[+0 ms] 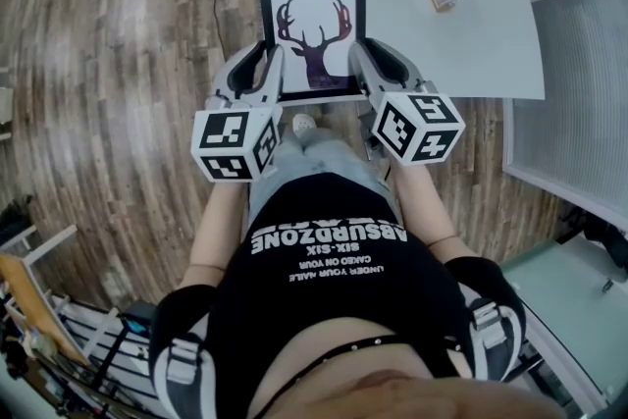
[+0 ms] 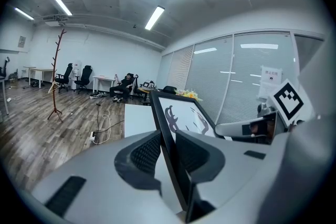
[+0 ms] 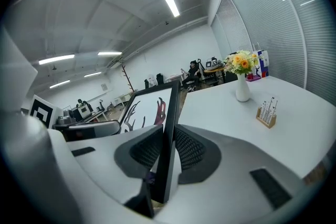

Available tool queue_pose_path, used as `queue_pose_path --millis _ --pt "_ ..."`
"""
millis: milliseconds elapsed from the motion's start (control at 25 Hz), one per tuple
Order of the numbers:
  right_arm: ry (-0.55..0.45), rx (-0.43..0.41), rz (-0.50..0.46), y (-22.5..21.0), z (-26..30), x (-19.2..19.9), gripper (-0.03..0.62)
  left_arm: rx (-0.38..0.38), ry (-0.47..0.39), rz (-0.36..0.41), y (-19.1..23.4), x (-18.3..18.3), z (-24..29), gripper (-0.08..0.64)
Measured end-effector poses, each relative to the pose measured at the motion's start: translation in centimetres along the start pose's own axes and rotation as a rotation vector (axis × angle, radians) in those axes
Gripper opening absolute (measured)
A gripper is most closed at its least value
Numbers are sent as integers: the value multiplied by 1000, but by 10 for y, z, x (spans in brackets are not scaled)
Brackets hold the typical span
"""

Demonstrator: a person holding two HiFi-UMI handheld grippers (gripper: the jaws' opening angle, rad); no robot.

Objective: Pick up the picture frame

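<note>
I have the frame (image 1: 316,34) held over the table's (image 1: 471,25) near edge, its face turned up toward me. My left gripper (image 1: 267,66) is clamped on its left side. My right gripper (image 1: 365,64) is clamped on its right side, pads pressed against the black rim.

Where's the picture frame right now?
Head view, top centre: the picture frame is clamped by its side edges between the left gripper and the right gripper, above the near left corner of the white table.

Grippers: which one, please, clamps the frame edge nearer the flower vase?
The right gripper; the vase stands to its right, while the left gripper holds the frame's opposite edge.
</note>
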State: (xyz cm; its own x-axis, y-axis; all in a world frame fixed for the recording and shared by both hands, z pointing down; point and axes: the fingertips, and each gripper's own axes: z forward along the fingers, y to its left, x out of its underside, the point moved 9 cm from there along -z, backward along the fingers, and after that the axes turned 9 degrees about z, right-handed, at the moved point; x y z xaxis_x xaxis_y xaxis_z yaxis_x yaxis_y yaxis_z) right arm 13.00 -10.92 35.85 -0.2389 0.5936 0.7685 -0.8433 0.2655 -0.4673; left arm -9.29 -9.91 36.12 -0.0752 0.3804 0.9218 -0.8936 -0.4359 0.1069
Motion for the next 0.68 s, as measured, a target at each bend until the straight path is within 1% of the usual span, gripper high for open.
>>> queue_pose_path --millis 680 --pt "31 12 -9 -1 5 -1 84 1 23 -26 3 1 4 99"
